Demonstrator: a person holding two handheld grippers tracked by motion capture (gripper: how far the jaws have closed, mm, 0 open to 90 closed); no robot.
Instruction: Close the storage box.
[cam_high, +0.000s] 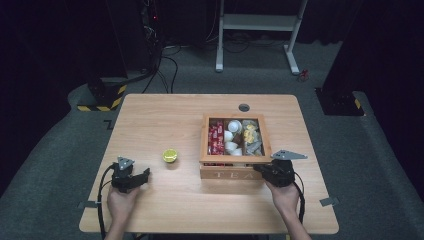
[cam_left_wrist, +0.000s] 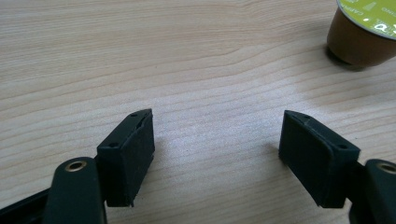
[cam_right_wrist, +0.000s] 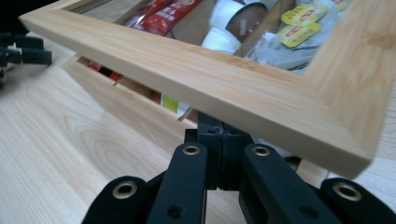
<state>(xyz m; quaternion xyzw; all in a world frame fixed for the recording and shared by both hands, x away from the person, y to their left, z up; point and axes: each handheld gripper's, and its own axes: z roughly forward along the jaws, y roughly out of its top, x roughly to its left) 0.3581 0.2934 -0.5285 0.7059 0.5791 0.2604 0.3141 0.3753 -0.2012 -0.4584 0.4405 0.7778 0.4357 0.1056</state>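
A wooden tea box (cam_high: 232, 173) marked TEA stands right of the table's middle. Its window lid (cam_high: 265, 140) is tilted up a little at the front, leaving a gap above the front wall (cam_right_wrist: 121, 112). My right gripper (cam_high: 261, 169) is shut, with its tips (cam_right_wrist: 219, 125) tucked under the front rail of the lid (cam_right_wrist: 210, 79). Nothing shows between its jaws. A brown coffee capsule (cam_high: 170, 156) with a yellow-green top stands left of the box. My left gripper (cam_high: 144, 175) rests open on the table, and the capsule (cam_left_wrist: 364, 32) lies ahead and to the right of its jaws (cam_left_wrist: 217, 144).
Through the lid I see red sachets (cam_high: 216, 135), white cups (cam_high: 231, 140) and yellow tea bags (cam_high: 250, 134). A round cable hole (cam_high: 244, 107) sits behind the box. Bare tabletop (cam_high: 150, 125) stretches left of the box. Beyond the table stand a white frame (cam_high: 260, 30) and floor cables.
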